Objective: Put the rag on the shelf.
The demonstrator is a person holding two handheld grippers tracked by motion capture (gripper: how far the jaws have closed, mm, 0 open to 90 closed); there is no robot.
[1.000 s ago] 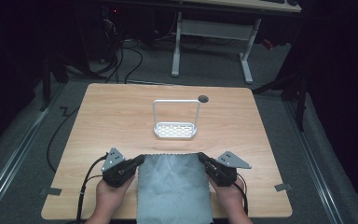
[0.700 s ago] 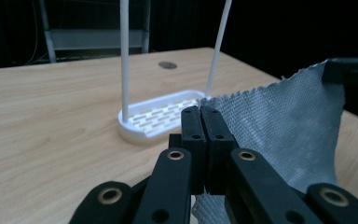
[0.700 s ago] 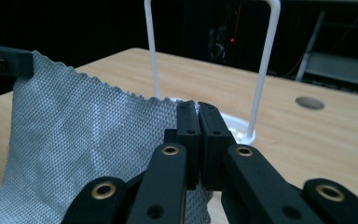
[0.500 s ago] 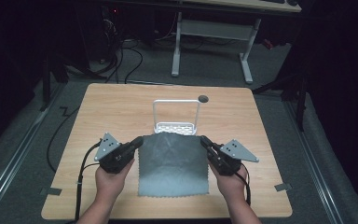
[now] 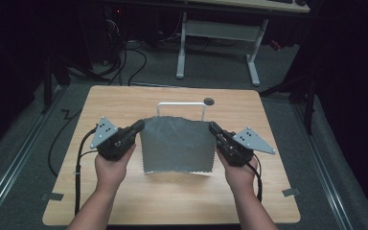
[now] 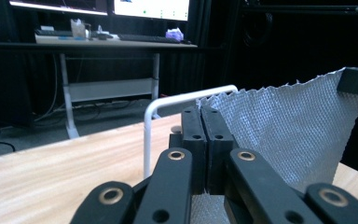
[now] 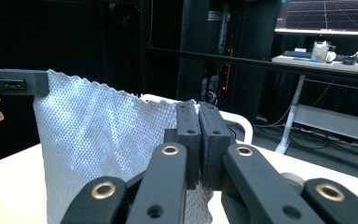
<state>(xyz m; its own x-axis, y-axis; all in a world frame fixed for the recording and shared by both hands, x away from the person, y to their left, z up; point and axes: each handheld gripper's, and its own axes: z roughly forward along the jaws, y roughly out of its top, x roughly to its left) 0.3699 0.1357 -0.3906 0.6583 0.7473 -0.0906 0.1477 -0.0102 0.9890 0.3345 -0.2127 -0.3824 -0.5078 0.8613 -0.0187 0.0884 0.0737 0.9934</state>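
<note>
A grey woven cloth point(image 5: 176, 146) hangs stretched above the wooden table point(image 5: 124, 103), held up by its two top corners. My left gripper point(image 5: 141, 125) is shut on the cloth's top left corner, and my right gripper point(image 5: 212, 127) is shut on its top right corner. In the left gripper view the closed jaws pinch the cloth point(image 6: 289, 126) at my left gripper point(image 6: 200, 112). The right gripper view has the cloth point(image 7: 102, 140) spreading left from my right gripper point(image 7: 198, 108). Just behind the cloth stands a white wire rack point(image 5: 180, 105), its top bar level with the cloth's upper edge.
A small dark hole point(image 5: 209, 101) sits in the table's far side, right of the rack. A white-legged desk point(image 5: 215, 28) stands on the floor beyond the table. Cables point(image 5: 79, 158) trail from the left gripper over the table's left part.
Both grippers have lifted the cloth off the table and carried it forward toward the rack. It lay flat near the front edge and now hangs upright.
</note>
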